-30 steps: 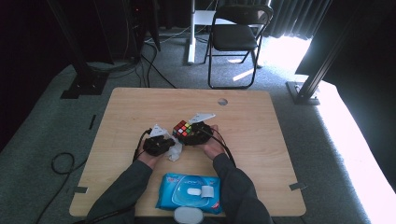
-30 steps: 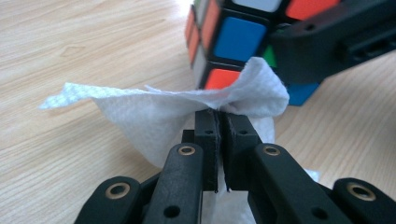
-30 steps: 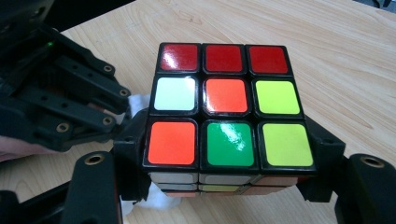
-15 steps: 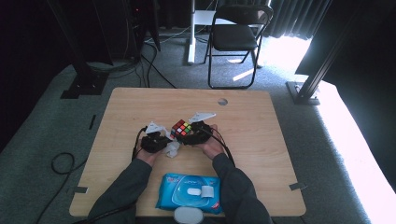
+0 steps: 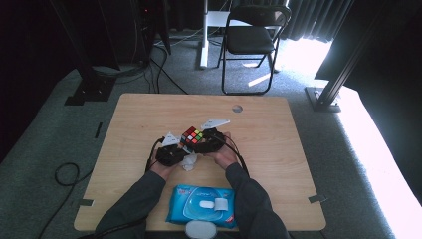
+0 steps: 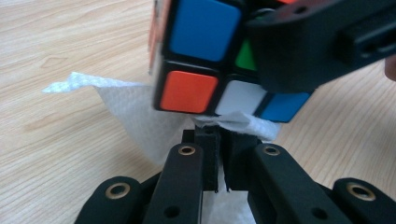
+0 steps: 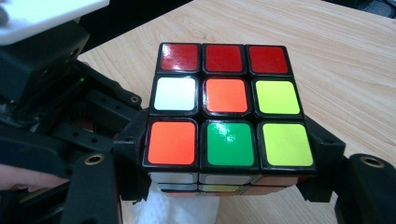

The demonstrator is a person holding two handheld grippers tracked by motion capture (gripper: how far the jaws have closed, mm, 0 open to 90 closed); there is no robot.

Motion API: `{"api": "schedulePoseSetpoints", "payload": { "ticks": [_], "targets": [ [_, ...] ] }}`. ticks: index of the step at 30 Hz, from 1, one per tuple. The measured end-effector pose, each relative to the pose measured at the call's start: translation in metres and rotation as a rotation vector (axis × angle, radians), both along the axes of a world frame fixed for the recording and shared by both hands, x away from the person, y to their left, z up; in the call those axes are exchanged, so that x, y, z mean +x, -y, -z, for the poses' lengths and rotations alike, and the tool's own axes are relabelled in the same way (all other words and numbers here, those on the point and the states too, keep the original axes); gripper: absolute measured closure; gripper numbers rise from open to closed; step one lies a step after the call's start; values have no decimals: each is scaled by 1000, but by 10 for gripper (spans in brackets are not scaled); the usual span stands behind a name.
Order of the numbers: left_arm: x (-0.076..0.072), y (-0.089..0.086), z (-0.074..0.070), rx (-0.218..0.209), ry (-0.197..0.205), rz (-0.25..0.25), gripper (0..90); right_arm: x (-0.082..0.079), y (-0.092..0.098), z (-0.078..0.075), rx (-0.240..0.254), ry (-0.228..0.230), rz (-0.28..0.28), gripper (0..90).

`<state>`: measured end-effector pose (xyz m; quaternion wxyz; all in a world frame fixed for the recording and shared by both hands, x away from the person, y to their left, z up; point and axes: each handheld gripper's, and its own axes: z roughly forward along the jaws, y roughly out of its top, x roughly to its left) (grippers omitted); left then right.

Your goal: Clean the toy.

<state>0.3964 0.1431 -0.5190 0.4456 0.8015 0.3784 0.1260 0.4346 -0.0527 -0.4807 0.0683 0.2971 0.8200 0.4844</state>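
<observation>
A scrambled Rubik's cube (image 5: 192, 135) is held just above the table, with my right gripper (image 7: 229, 154) shut on its two sides. Its top face (image 7: 226, 100) shows red, white, orange, yellow and green squares. My left gripper (image 6: 219, 140) is shut on a white tissue (image 6: 130, 107) and presses it against the cube's underside (image 6: 201, 51). In the high view, the left gripper (image 5: 182, 152) sits left of the right gripper (image 5: 199, 142) at the table's middle, and the tissue (image 5: 189, 162) hangs below them.
A blue pack of wet wipes (image 5: 201, 204) lies at the near edge of the wooden table (image 5: 278, 149), between the person's forearms. A cable hole (image 5: 237, 108) is at the far side. A folding chair (image 5: 251, 40) stands beyond the table.
</observation>
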Motion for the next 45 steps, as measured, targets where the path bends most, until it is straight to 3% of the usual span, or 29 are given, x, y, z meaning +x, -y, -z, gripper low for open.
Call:
{"api": "schedulePoseSetpoints", "payload": {
  "ticks": [6,19,25,31,37,45],
  "targets": [
    [-1,0,2,0,5,1,858,1,0,2,4,-12,0,340],
    [4,-14,-4,-36,27,-63,855,4,7,2,66,-78,-11,340],
    [4,-14,-4,-31,34,-68,855,6,8,3,99,-106,-17,340],
    [2,-11,-4,-29,32,-58,856,6,7,3,111,-110,-21,340],
    [-1,-4,-2,-40,22,-12,856,7,6,3,121,-113,-19,340],
    [-5,-3,-2,-42,38,21,856,7,6,3,132,-111,-6,340]
  ]
}}
